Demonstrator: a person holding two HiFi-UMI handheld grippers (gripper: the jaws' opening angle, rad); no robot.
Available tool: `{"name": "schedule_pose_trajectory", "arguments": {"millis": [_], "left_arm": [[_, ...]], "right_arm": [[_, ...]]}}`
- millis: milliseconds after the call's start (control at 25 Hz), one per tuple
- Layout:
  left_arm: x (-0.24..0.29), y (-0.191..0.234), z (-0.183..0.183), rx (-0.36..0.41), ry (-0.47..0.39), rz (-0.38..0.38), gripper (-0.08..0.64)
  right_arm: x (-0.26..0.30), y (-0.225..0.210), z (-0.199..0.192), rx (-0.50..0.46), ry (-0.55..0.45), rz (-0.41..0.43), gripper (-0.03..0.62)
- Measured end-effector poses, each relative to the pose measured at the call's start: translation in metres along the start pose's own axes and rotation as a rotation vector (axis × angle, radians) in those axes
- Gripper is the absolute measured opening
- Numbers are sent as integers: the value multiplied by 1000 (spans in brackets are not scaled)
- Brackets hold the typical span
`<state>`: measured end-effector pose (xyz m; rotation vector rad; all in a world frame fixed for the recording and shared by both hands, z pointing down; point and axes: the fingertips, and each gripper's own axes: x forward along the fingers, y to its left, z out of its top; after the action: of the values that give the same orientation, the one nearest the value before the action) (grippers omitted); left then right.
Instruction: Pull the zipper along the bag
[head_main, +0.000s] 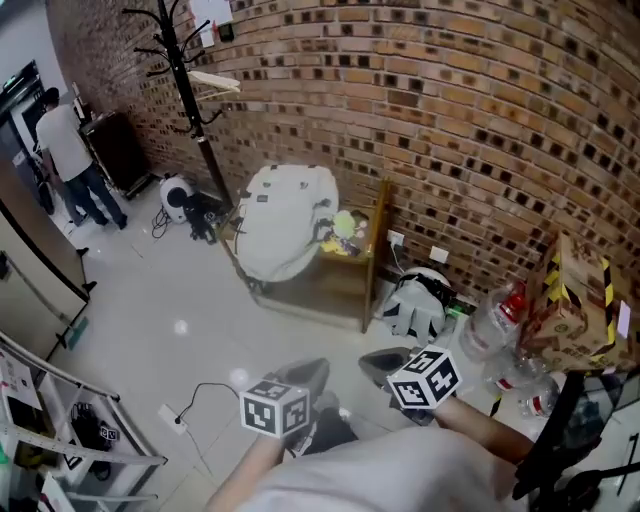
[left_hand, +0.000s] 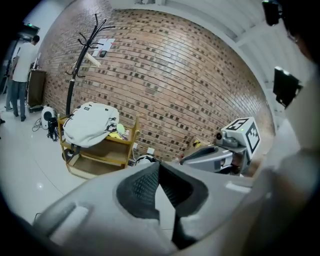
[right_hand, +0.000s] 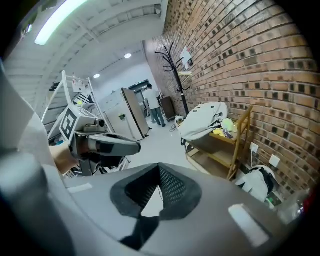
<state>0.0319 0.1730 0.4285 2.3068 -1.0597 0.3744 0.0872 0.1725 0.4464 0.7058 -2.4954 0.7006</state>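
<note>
In the head view your left gripper (head_main: 303, 376) and right gripper (head_main: 383, 364) sit side by side at the bottom of the frame. They are over the floor (head_main: 170, 310) and well apart from the white bag (head_main: 285, 215). The bag lies slumped on the top of a low wooden shelf (head_main: 375, 260) against the brick wall (head_main: 450, 120). It covers the shelf's left end and hangs over the front edge, and its zipper is too small to make out. A coat stand (head_main: 185, 90) rises just left of the shelf. In the left gripper view your fingers (left_hand: 142, 186) are pressed together at the tips with nothing between them, and the bag (left_hand: 90, 122) shows far off on the shelf top. In the right gripper view the fingers (right_hand: 172, 186) likewise meet at the tips, empty, with the bag (right_hand: 202, 117) on the shelf top beyond.
</note>
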Motion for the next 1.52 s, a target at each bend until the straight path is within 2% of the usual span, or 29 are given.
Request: {"name": "schedule_pose_trajectory", "arguments": {"millis": [80,200,480,800,1000,1520], "left_arm": [[-12,-33,-16,15,0,5,2],[-31,-70,-24,50,-12,20,2],[-56,-109,-23,105,-73,47,2],[-69,-114,-37,131,-97,55,2],[-78,-110,-36,139,-114,74,2],[-81,-94,-40,105,-111,98,2]], "right_arm": [[-24,13,-14,1,-11,16,-2],[-53,37,-15,-14,-53,45,-2],[-91,79,-18,-108,-122,61,-2],[-87,89,-32,-118,-127,59,-2],[-83,96,-25,-149,-126,62,-2],[-70,103,-21,-180,-99,82,-2]]}}
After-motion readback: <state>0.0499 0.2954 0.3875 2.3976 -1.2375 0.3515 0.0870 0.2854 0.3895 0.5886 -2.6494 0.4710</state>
